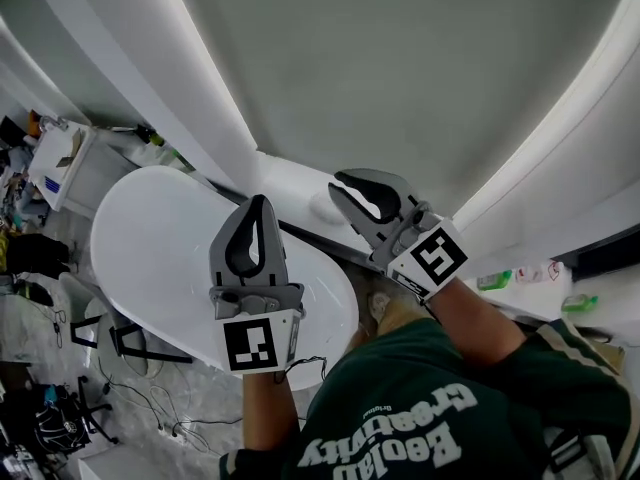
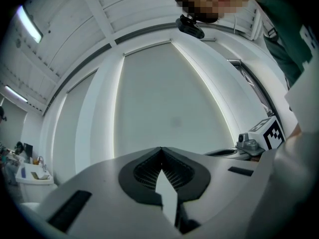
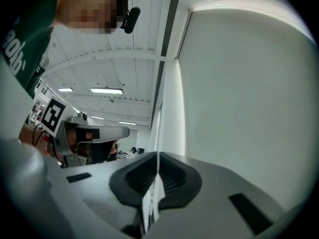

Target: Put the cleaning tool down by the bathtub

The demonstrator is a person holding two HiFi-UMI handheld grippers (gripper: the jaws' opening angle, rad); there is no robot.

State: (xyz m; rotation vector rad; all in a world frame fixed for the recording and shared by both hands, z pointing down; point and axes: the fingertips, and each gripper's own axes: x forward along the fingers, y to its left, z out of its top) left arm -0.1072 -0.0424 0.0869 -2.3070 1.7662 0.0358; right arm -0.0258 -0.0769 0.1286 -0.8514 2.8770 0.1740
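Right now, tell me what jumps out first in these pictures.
Two grey grippers fill the head view's middle, the left gripper and the right gripper, both held up with jaws together on nothing. Below them to the left lies the white bathtub, a glossy oval.

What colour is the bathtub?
The bathtub is plain glossy white, clearest in the head view.

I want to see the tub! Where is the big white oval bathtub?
In the head view, the big white oval bathtub lies left of centre, partly behind the left claw.
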